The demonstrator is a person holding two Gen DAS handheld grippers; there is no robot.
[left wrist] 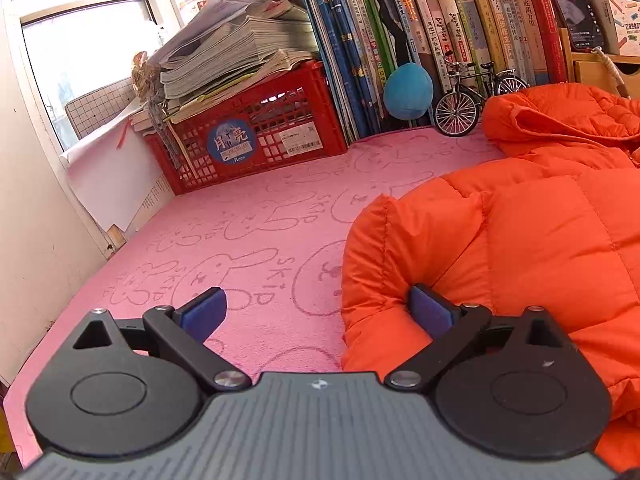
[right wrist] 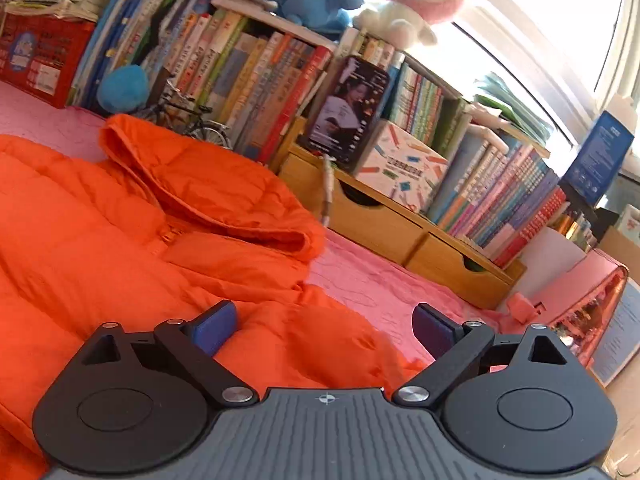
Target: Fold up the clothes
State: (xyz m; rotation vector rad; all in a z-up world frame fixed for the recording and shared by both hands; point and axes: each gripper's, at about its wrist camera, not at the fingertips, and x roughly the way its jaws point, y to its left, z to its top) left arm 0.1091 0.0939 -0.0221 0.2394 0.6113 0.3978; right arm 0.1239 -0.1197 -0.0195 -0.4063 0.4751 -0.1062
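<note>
We hold our left gripper (left wrist: 316, 312) and right gripper (right wrist: 324, 330) with jaws wide apart, grabbing nothing, over the orange jacket (left wrist: 520, 240) on the pink cloth (left wrist: 248, 216).

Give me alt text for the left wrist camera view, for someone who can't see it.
The left gripper is open low over a pink cartoon-print mat, its right finger pad against the edge of a puffy orange jacket lying at right. Behind stand a red crate stacked with papers, a row of books and a small model bicycle.

Pink mat (left wrist: 240, 216) open left; crate (left wrist: 256, 128), books (left wrist: 460, 20) block rear.
</note>
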